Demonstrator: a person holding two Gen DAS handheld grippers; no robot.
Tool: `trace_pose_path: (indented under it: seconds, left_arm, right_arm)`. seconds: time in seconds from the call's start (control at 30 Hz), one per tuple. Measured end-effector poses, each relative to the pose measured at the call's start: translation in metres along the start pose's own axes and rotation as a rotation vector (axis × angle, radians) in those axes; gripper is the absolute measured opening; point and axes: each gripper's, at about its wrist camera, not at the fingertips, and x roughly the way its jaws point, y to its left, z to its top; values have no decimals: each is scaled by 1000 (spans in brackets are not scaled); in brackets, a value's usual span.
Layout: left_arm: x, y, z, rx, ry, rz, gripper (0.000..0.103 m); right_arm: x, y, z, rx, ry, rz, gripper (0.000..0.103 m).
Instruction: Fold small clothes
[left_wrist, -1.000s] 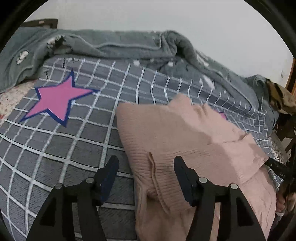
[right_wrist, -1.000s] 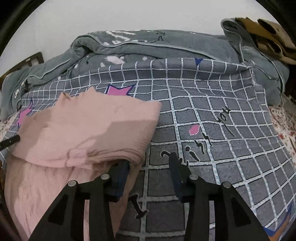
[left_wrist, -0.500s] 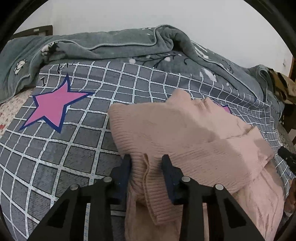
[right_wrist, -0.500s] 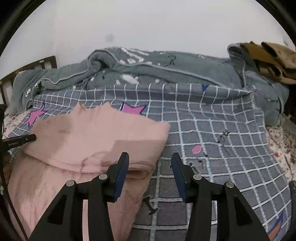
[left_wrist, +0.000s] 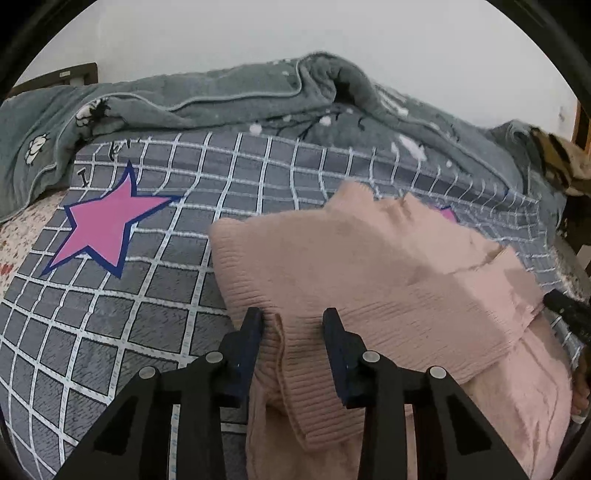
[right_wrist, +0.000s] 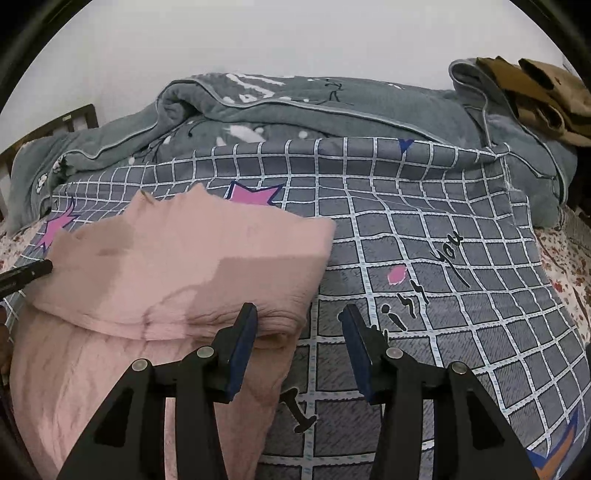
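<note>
Bedding fills both of my views: a grey checked duvet cover (left_wrist: 155, 302) with white grid lines and pink stars is spread flat, and a rumpled grey-green fleece blanket (right_wrist: 332, 114) is heaped along its far edge against the pale wall. A brown garment (right_wrist: 543, 92) sits on the blanket's right end. Floral sheet (right_wrist: 569, 266) shows past the cover's edges.

On the cover lies the pink knitted sweater (left_wrist: 369, 280), its upper part doubled over the lower so a thick fold runs across the middle. It sits toward the near side of the bed, between my two tools.

My left gripper (left_wrist: 293, 325) is narrowed down on the sweater's ribbed hem at the fold's left end; knit bulges between the blue pads and both press against it. My right gripper (right_wrist: 299, 325) stands apart at a moderate width by the fold's right end. Its left pad is just beside the rolled edge of the sweater, its right pad is over bare checked cover, and I see nothing pinched between them. The tip of the left tool shows at the sweater's far left edge in the right view.
</note>
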Motion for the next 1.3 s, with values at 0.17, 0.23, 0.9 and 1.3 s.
trace_pose_path:
  seconds: [0.17,0.23,0.9,1.3]
  left_arm:
    - [-4,-2,0,12,-18,4,19]
    - [-7,-4,1,30,-27,12,16]
    - [-12,-13,3,61,-24,1,11]
    - [-15,-14,2,68,-79,14,7]
  right_arm:
    - [-1,0,1,-5,-3,-6,47]
    - [0,-1,1,-5,-1,-7,47]
    - [2,0,2,-11,-4,-20,47]
    - [0,2,2,-24,-14,-24,47]
